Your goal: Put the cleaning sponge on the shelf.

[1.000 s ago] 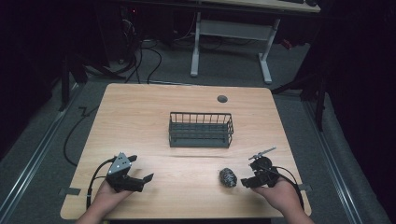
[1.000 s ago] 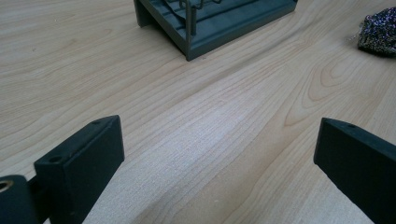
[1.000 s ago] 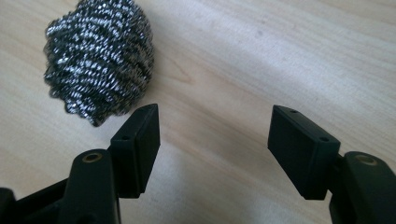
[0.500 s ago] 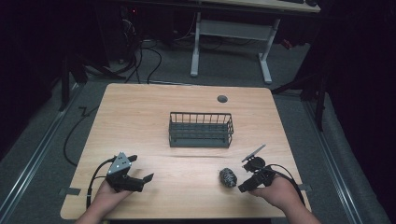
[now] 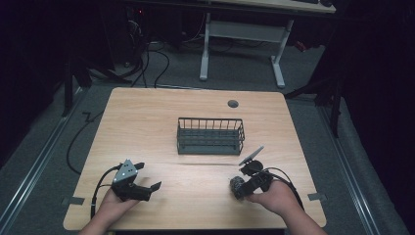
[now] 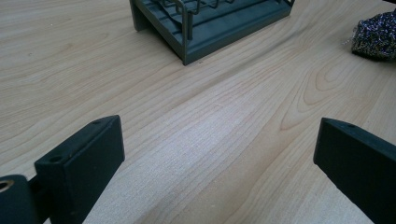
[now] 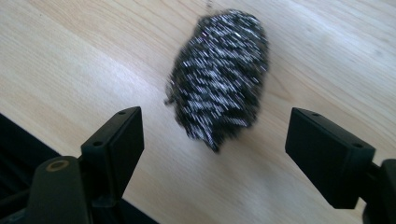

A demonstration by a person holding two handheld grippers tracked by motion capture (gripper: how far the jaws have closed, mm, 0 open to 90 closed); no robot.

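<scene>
The dark, sparkly metal scrubbing ball lay on the light wooden table, at about 5 o'clock from the dark wire basket. The right gripper was wide open, its 2 black jaws on either side of the ball, not touching it. At 8 o'clock, the left gripper rested low, wide open and holding nothing.

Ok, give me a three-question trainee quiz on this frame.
1. True or false: the right gripper has its fingers open around the dark metallic scouring ball.
2. What is inside the dark grey wire basket? A) a sponge B) nothing visible C) a cup
3. Fill in: the left gripper is ____, with bare wooden table between its fingers.

Key: 1 true; 2 B; 3 open.
</scene>
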